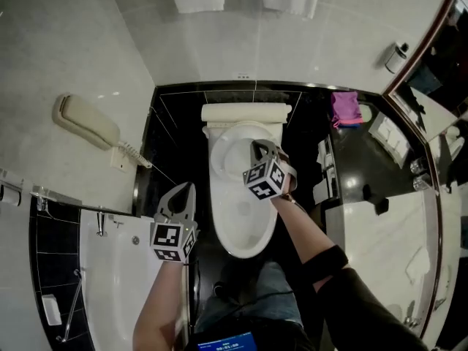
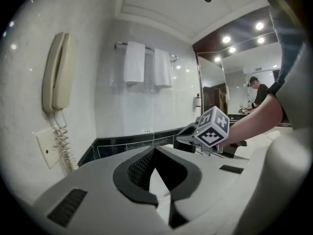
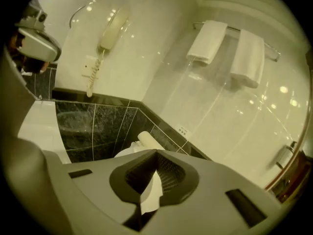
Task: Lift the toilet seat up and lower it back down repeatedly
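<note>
Left claw (image 1: 186,192) is clenched on nothing, over the dark floor (image 1: 201,258) strip between the tub (image 1: 110,269) edge and the seat (image 1: 223,189). Right claw (image 1: 257,148), clenched and empty too, hangs over the seat's right rear rim, with the counter (image 1: 365,218) edge close by.

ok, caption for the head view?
Right claw over the toilet, left claw beside it, wall phone at left.

Both arms reach out from the near side. The left gripper (image 1: 186,191) is held nearer and to the left, its jaws closed tip to tip and empty, above a bare left forearm (image 1: 157,309). The right gripper (image 1: 258,146) is farther out and tilted downward, its jaws also pressed together. The right forearm (image 1: 303,229) comes out of a dark sleeve (image 1: 344,276).
</note>
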The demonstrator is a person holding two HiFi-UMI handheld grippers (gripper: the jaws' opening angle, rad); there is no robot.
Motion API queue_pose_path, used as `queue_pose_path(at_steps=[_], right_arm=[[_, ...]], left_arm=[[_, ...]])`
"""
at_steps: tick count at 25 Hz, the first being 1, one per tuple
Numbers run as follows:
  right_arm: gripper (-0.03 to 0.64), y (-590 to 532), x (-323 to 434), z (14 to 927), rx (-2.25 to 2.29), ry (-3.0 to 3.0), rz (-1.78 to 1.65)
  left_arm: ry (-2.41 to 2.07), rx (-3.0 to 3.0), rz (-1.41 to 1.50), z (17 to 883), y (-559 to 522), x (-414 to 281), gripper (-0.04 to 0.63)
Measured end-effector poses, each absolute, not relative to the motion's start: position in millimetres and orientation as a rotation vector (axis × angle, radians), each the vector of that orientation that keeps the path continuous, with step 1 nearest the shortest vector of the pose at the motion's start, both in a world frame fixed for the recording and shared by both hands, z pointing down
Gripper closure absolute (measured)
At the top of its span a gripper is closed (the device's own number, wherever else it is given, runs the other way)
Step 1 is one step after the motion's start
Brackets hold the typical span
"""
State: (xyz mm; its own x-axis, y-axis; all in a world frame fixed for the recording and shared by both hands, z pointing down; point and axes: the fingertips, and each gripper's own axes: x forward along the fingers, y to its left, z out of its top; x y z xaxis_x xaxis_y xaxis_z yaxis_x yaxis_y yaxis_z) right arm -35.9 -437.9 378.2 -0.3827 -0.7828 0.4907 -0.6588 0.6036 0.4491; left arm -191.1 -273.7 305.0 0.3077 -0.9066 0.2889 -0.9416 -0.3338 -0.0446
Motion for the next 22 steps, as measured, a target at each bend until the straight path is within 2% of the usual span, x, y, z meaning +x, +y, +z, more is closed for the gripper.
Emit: queue_pose_path(at_steps=[11, 22], right_arm=[[0.598, -209.8, 25.0, 319.0, 1.297, -2.173, 0.043], [0.598, -121.9, 81.8, 297.8, 1.295, -2.240, 0.083]], left_arm=[[-1.539, 2.601, 0.395, 263.6, -139.0, -168.0, 0.609], [-1.626, 2.524, 0.389, 246.1, -53.8, -128.4, 0.609]])
